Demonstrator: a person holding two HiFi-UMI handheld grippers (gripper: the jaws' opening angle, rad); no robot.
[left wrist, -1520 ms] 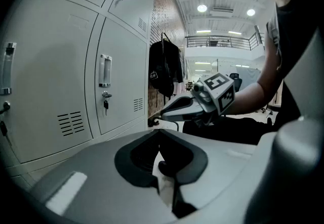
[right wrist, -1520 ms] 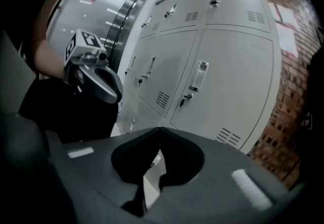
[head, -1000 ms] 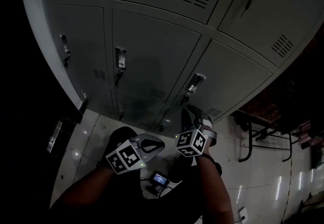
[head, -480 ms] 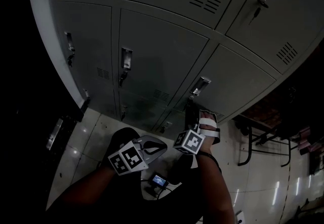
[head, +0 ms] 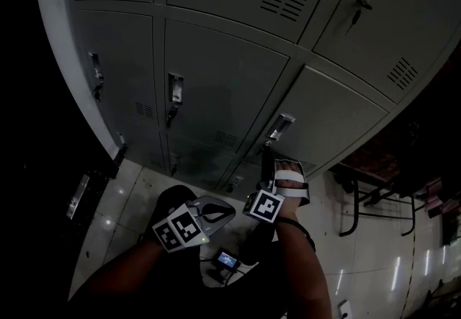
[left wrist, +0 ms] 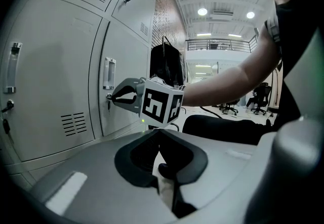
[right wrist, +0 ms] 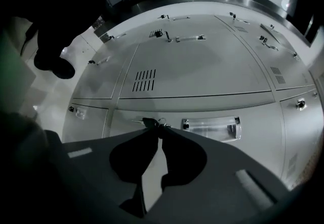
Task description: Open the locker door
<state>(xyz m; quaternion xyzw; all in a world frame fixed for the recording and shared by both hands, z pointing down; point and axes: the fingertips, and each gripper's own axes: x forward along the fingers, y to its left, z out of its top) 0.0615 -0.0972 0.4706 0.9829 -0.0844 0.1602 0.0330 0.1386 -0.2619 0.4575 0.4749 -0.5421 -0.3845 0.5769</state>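
Observation:
The grey locker door (head: 328,112) has a recessed metal handle (head: 281,125) with a key (head: 266,142) just below it. My right gripper (head: 269,153) reaches up to that key. In the right gripper view its jaws are closing, and the gripper (right wrist: 159,128) has its tips pinched round the dark key (right wrist: 148,123), left of the handle (right wrist: 210,128). The left gripper view shows the same grip from the side, the right gripper (left wrist: 112,98) at the key (left wrist: 108,97) under the handle (left wrist: 109,73). My left gripper (head: 227,208) hangs lower, away from the lockers, shut with nothing in it (left wrist: 158,132).
More closed locker doors (head: 216,73) with handles and vents surround this one. A metal chair frame (head: 360,199) stands on the tiled floor at the right. A small lit device (head: 227,260) lies on the floor by the person's legs. A black bag (left wrist: 164,63) hangs beyond the lockers.
My right gripper has risen from near the floor toward the locker, turned, and its tips now sit on the key under the handle. The left gripper has hardly moved.

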